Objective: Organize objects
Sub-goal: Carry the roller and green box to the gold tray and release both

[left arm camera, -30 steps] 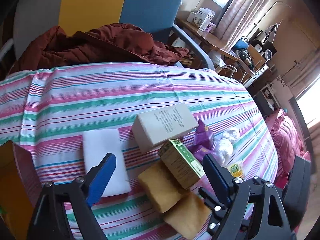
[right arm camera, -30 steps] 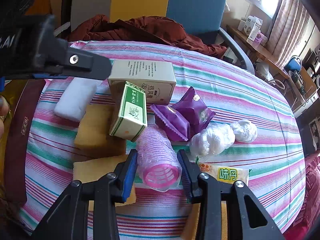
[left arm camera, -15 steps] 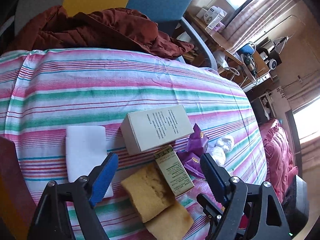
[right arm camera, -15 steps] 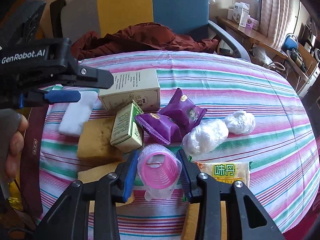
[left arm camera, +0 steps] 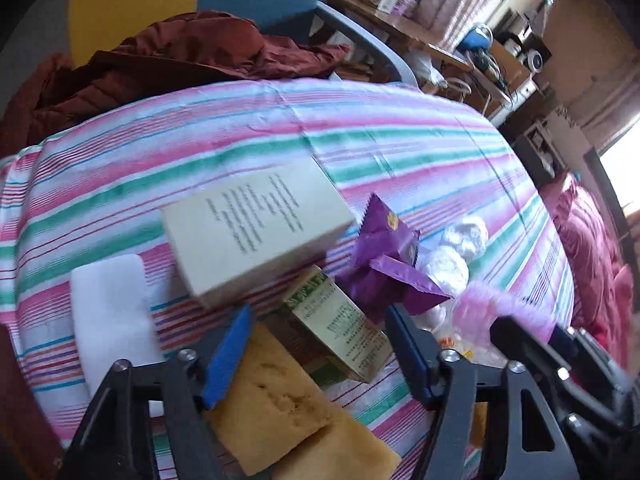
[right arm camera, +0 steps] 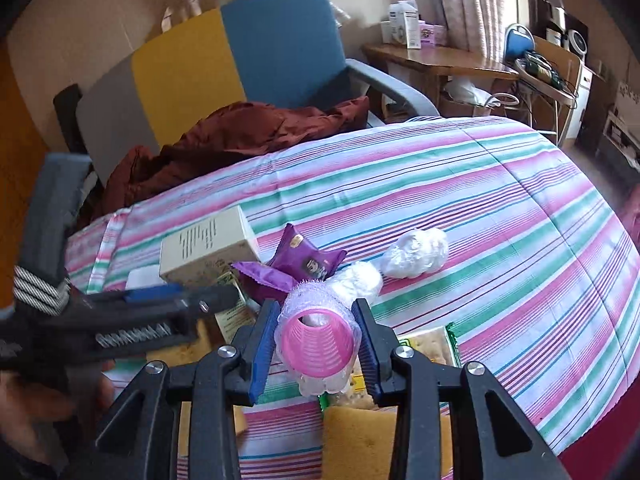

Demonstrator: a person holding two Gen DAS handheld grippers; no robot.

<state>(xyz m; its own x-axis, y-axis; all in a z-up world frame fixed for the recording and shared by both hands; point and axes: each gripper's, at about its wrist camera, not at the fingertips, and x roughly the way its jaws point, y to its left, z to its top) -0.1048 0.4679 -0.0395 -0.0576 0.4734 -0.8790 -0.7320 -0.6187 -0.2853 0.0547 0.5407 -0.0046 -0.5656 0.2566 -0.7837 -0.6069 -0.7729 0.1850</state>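
On the striped tablecloth [left arm camera: 200, 144] a small green box [left arm camera: 336, 332] leans on a yellow sponge [left arm camera: 272, 400]. My left gripper [left arm camera: 320, 340] straddles the box, its jaws closing; the blue pads [left arm camera: 228, 356] stand a little apart from the box's sides. In the right wrist view the left gripper [right arm camera: 216, 302] comes in side-on from the left. My right gripper [right arm camera: 316, 310] is shut on a pink hair roller [right arm camera: 316, 344] in clear wrap, held above the cloth. The roller [left arm camera: 492, 308] shows blurred in the left wrist view.
A beige box [left arm camera: 256, 224], a white foam pad [left arm camera: 108, 312], two purple snack packets [left arm camera: 384, 248] and white wrapped bundles [right arm camera: 416, 252] lie around. A cracker packet [right arm camera: 432, 344] and another yellow sponge [right arm camera: 356, 436] sit under the roller. A chair with a brown jacket [right arm camera: 240, 136] stands behind.
The left gripper has come down closer to the green box and its jaws have narrowed around it. The right gripper has lifted the pink roller off the cloth and rolled.
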